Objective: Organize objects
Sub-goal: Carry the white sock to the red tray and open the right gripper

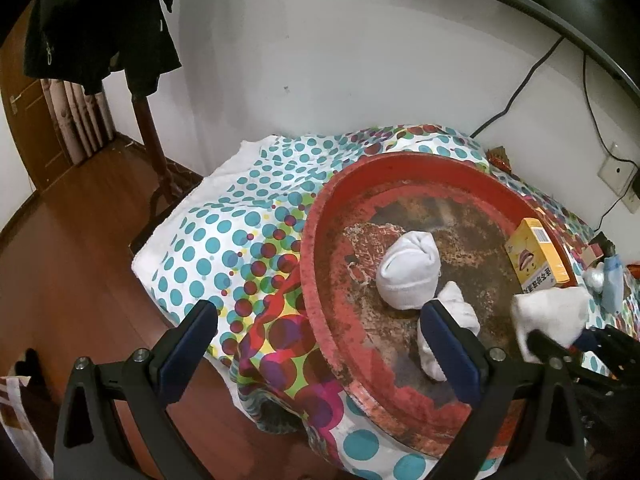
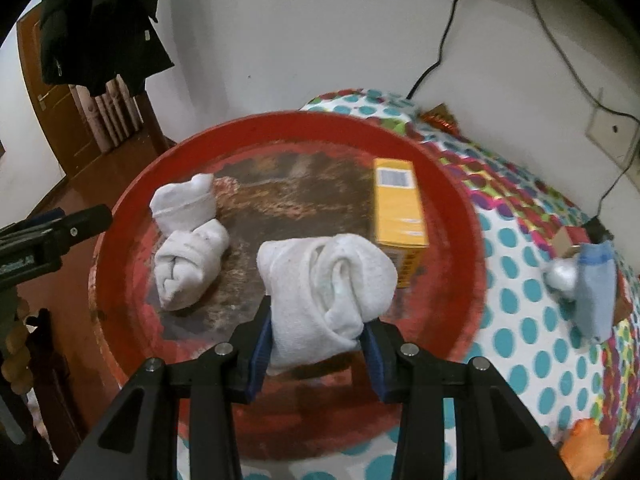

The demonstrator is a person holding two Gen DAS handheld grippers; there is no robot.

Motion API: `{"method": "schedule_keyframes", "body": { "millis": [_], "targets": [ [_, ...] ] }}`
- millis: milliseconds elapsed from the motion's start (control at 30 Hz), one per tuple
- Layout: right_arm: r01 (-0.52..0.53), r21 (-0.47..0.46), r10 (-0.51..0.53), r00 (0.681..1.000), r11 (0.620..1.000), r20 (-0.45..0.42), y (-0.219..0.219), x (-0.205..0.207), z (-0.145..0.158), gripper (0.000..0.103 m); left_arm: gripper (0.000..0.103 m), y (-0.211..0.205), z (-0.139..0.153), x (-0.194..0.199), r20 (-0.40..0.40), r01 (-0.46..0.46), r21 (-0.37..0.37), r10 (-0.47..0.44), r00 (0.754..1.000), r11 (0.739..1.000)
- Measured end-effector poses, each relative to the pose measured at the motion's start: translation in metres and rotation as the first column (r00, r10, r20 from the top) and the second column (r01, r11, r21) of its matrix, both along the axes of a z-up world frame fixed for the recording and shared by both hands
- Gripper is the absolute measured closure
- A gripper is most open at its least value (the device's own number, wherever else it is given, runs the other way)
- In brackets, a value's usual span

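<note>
Right tongs (image 2: 316, 334) pinching a rolled sock (image 2: 326, 286) above the red tray (image 2: 452, 216), its length crosswise; left tongs (image 1: 320, 344) spread, empty.

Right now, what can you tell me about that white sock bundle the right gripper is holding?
The white sock bundle looks like soft, ribbed cotton, rolled up with folds showing at its front. The right gripper is shut on it from both sides, holding it over the near part of the round red tray. Beyond it stands a yellow box; whether they touch is unclear. Two more sock rolls lie to its left, apart from it.
</note>
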State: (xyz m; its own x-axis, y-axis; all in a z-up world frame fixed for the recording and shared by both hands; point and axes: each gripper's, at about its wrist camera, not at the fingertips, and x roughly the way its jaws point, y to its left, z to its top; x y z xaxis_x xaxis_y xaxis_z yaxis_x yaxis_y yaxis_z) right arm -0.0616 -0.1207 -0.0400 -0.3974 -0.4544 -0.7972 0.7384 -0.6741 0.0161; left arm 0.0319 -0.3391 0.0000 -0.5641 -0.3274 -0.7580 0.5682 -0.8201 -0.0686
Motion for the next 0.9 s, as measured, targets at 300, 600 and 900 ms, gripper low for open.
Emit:
{"method": "schedule_keyframes", "body": {
  "millis": [300, 600, 900],
  "targets": [
    [-0.001, 0.024, 0.0, 0.999, 1.0, 0.037, -0.017, -0.004, -0.015, 0.06, 0.002, -0.001, -0.002, -0.001, 0.01, 0.003, -0.002, -0.003, 1.0, 1.0],
    [0.01, -0.003, -0.01, 1.0, 1.0, 0.014, 0.005, -0.003, 0.003, 0.043, 0.002, 0.002, -0.003, -0.004, 0.013, 0.012, -0.015, -0.011, 1.0, 1.0],
    [0.082, -0.099, -0.081, 0.997, 0.992, 0.015, 0.08, -0.02, 0.045, 0.037, 0.002, 0.012, -0.005, -0.009, 0.007, 0.05, 0.008, -0.05, 0.999, 0.999]
  ]
}}
